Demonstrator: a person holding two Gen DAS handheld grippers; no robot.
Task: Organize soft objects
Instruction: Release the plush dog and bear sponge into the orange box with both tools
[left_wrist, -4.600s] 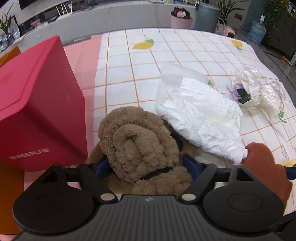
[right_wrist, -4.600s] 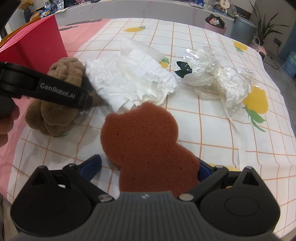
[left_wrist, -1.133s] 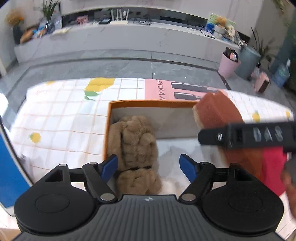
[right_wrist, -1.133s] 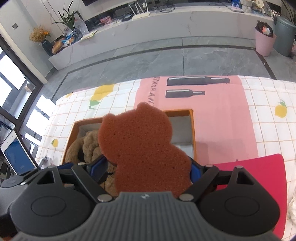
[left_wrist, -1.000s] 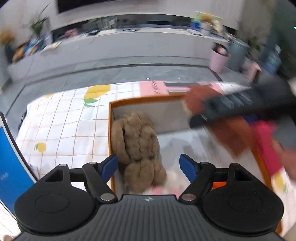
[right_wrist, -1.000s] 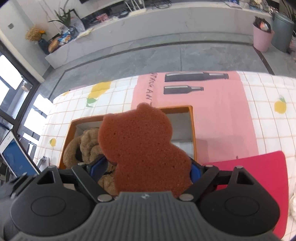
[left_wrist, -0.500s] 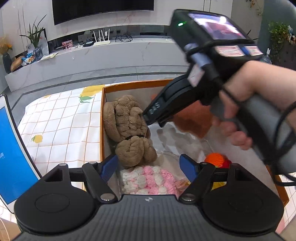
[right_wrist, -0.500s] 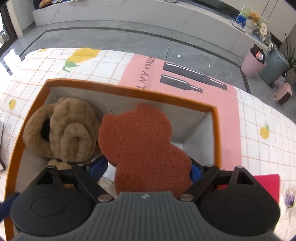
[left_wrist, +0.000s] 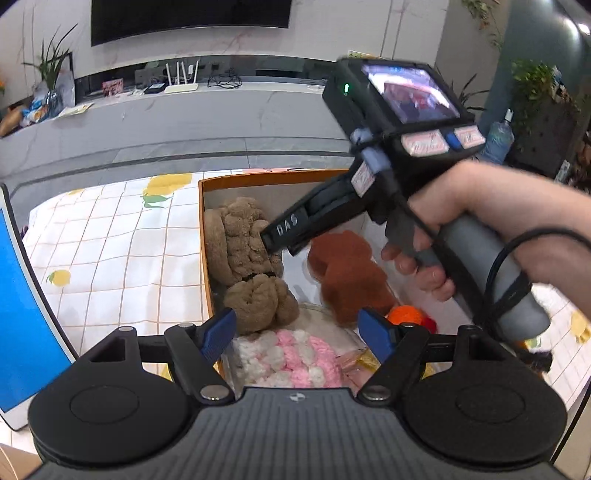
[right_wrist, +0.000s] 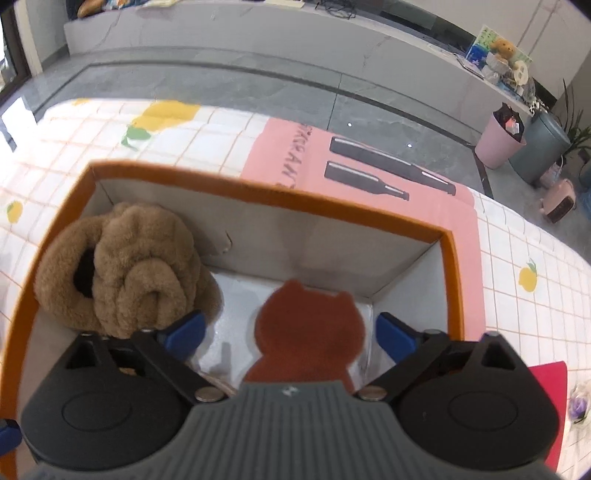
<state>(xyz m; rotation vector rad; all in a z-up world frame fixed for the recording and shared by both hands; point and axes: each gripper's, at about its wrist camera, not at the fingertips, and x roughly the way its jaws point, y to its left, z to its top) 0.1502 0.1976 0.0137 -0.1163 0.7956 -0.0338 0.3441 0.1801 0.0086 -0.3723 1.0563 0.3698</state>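
Lower part of the sponge (right_wrist: 308, 332) cut off behind the right gripper's (right_wrist: 290, 330) body in the right wrist view; fuller outline in the left wrist view (left_wrist: 345, 273). Rust-brown, porous, cut in a bear shape with 2 small ears. Lying loose on the white floor of the box (right_wrist: 258, 194), near its far right corner, between the spread blue pads without touching either (right_wrist: 184, 330). Right jaws opening, nothing gripped. Right gripper's tips hidden in the left wrist view behind its own black body, one finger marked "DAS" crossing in front of the plush (left_wrist: 242, 240). Hand (left_wrist: 439, 236) wrapped round the grey handle, forearm cut off at the right edge.

Plush tan, fluffy, rolled in thick folds, against the box's left wall near the far left corner (right_wrist: 122, 269); face not readable, a dark hollow on one side.

Near end of the box hidden under the left gripper (left_wrist: 297, 332). Left jaws released and wide, empty. Between them a pink-and-white tufted thing (left_wrist: 291, 356), partly covered. Orange ball (left_wrist: 404, 315) by the right pad, half hidden behind it; a red bit beside it too small to identify.

Blue screen (left_wrist: 22, 314) cut off at the left edge. Red lid (right_wrist: 550, 391) only a sliver beyond the box's right rim.
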